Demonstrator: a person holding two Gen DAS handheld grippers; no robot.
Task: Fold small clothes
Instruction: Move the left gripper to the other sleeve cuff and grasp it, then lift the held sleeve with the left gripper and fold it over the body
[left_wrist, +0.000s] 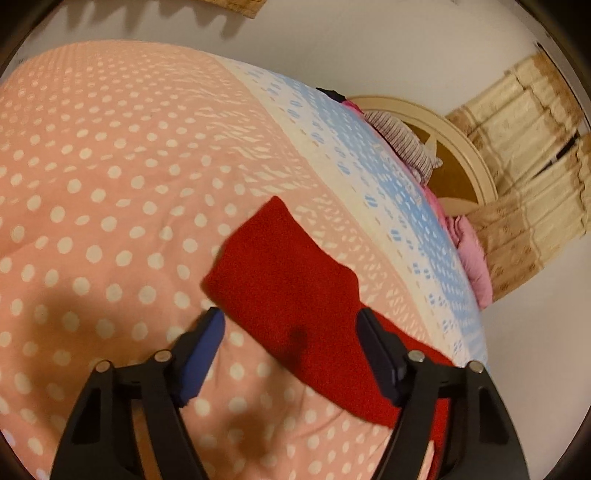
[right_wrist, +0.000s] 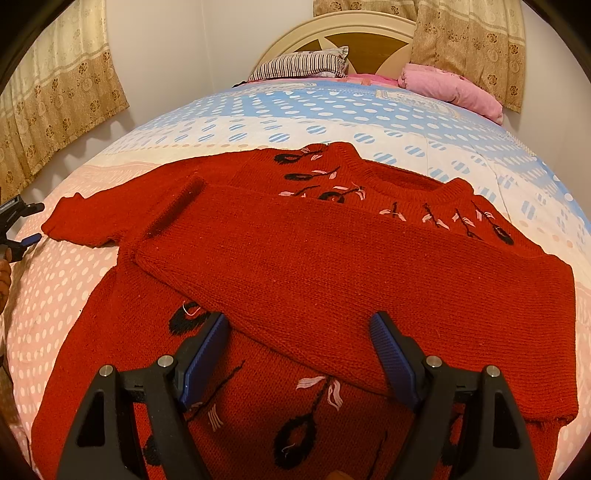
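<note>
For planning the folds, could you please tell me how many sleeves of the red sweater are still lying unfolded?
1: the left sleeve lies stretched out sideways on the bedspread. The right sleeve is already folded across the sweater's front.

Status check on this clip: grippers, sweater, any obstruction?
Left gripper open, over the unfolded sleeve. Right gripper open above the red sweater, one sleeve already folded across. Nothing in the way on the bedspread.

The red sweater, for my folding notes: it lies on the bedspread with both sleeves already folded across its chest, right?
Not quite: only one sleeve of the red sweater is folded across its chest. The other sleeve lies stretched out sideways on the bedspread, as the right wrist view shows.
</note>
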